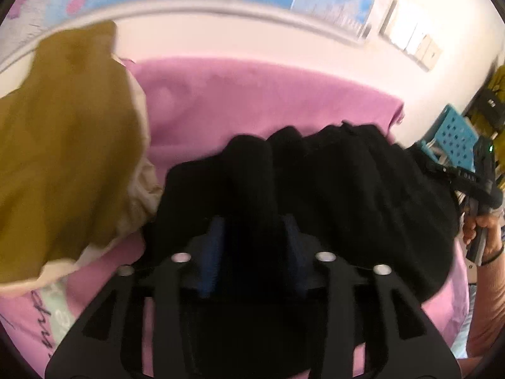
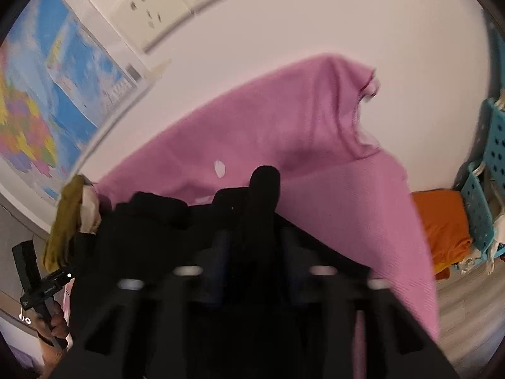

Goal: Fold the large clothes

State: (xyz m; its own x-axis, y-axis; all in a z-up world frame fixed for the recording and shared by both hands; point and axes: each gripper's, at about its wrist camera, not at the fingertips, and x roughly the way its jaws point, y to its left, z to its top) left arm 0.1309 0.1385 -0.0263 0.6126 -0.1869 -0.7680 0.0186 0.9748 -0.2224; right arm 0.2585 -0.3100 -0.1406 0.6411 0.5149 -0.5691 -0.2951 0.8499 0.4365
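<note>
Black garment (image 1: 347, 189) pinched in both closed grippers, left (image 1: 252, 237) and right (image 2: 252, 246), over pink sheet (image 1: 252, 94). Fold step judged underway; next, held edge carried across, laid flat.

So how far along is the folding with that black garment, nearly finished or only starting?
Early, it seems. Nothing here looks neatly folded yet. In hand: the left gripper and right gripper each pinch a bunched edge of the black garment, lifted over the pink sheet. Left: folding it flat, then probably the mustard garment heaped beside it. An orange cloth lies farther off; whether it is folded is unclear.
</note>
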